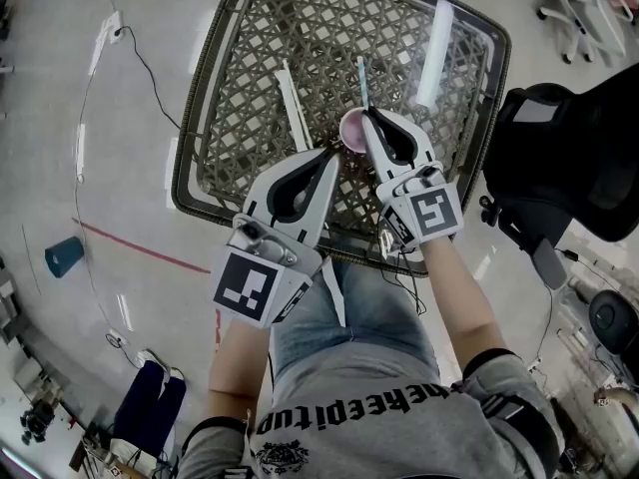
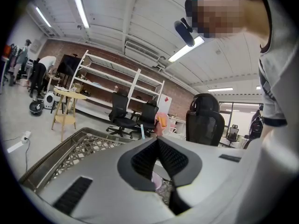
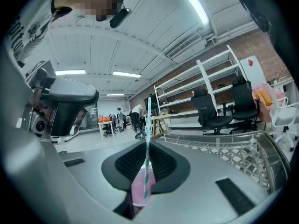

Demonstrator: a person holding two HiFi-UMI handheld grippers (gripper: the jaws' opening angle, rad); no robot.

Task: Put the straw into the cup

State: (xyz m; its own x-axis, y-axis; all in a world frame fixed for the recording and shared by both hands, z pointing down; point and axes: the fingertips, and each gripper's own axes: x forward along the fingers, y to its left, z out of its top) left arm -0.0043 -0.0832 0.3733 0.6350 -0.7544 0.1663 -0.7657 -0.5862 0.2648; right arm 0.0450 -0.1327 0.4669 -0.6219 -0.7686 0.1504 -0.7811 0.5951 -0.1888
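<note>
A small pink cup [image 1: 351, 130] stands on a woven wicker table [image 1: 250, 58]. My right gripper [image 1: 370, 116] is shut on a teal-and-white striped straw [image 1: 363, 83] that stands nearly upright right beside the cup. In the right gripper view the straw [image 3: 148, 120] runs down between the jaws in front of the cup [image 3: 138, 190]; its lower end is hidden. My left gripper [image 1: 335, 155] has its tips together at the cup's near rim. The left gripper view shows the cup [image 2: 157, 182] through the gap behind the closed tips [image 2: 157, 140], with nothing visibly pinched.
A long white wrapper [image 1: 293, 103] lies left of the cup and a white tube [image 1: 434, 53] lies at the table's far right. A black office chair [image 1: 569, 158] stands close on the right. A blue cup [image 1: 64, 255] and a cable lie on the floor at left.
</note>
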